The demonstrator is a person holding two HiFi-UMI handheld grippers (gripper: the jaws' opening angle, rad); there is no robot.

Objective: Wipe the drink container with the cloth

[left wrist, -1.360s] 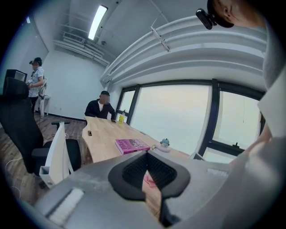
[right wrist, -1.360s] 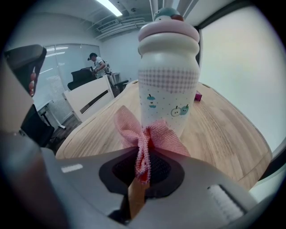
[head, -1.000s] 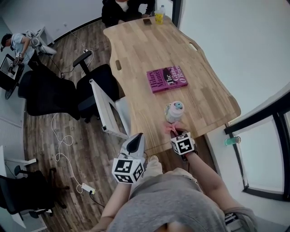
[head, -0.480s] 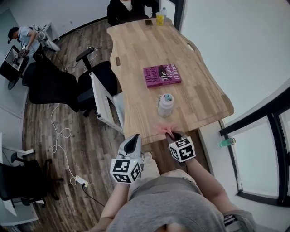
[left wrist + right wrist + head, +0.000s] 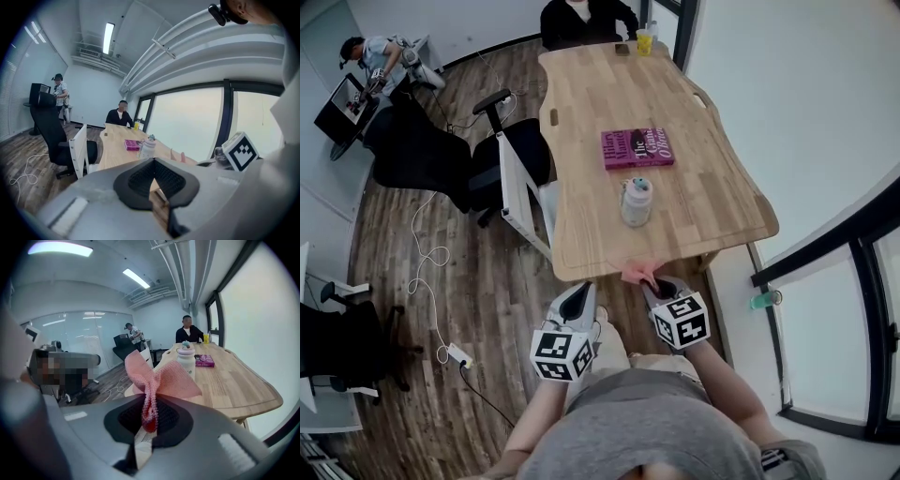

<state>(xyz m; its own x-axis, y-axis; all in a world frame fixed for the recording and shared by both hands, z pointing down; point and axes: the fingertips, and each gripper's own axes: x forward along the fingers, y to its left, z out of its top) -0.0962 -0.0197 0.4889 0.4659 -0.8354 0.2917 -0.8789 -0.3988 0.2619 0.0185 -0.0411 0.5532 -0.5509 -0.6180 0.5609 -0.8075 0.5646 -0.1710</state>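
Note:
The drink container (image 5: 636,202), a pale bottle with a teal cap, stands upright on the wooden table (image 5: 581,187) a little in from its near edge. It also shows in the right gripper view (image 5: 186,359) and, small, in the left gripper view (image 5: 147,147). My right gripper (image 5: 652,284) is shut on a pink cloth (image 5: 157,378), held just off the table's near edge and well short of the bottle. My left gripper (image 5: 581,291) hangs beside it over the floor, jaws together with nothing between them (image 5: 153,161).
A magenta book (image 5: 637,148) lies behind the bottle. At the table's far end sit a yellow drink (image 5: 643,39) and a seated person (image 5: 586,19). A white chair (image 5: 517,202) and black office chairs (image 5: 422,155) stand left of the table. Cables (image 5: 431,281) cross the floor.
My right gripper has drawn back with the cloth from beside the bottle to off the table's edge. The bottle now stands farther away. The left gripper has hardly moved.

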